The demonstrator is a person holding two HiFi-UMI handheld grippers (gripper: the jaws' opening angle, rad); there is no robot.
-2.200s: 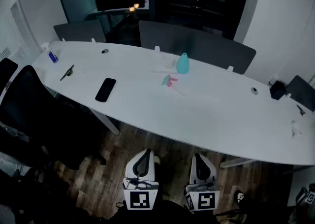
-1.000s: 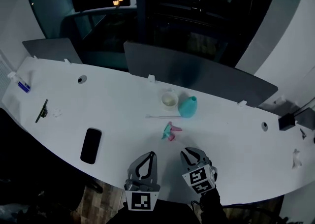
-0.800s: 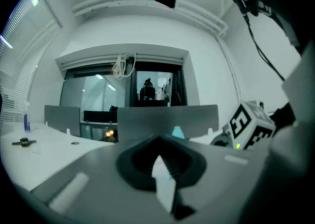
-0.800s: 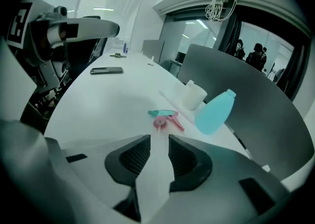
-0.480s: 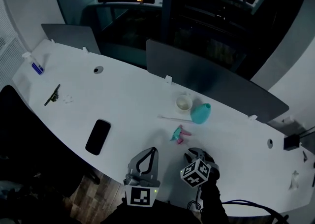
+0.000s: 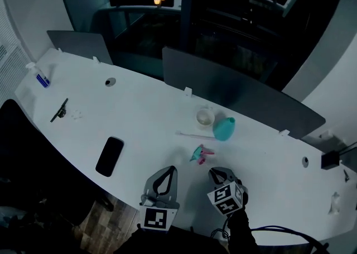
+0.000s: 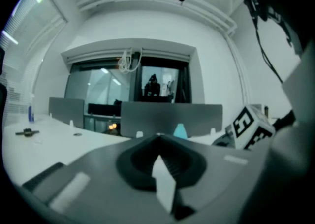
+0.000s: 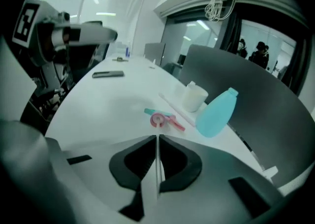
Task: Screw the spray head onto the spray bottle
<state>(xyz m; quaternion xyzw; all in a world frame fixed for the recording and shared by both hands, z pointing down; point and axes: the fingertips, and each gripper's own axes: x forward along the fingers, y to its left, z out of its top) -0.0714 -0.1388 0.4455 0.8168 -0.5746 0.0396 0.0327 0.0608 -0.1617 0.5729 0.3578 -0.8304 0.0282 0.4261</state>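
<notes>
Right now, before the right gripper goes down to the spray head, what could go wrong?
1. The right gripper, whose jaws have just closed on nothing, points at the spray head. If it is not opened in time, it may push the head away instead of gripping it.
2. The bottle stands close to the white cup and a thin white tube. A wide reach could knock them.

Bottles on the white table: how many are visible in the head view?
2. On the white table, a teal spray bottle sits beside the white cup near the middle, and a small blue-labelled bottle is at the far left end. None appear hidden.
</notes>
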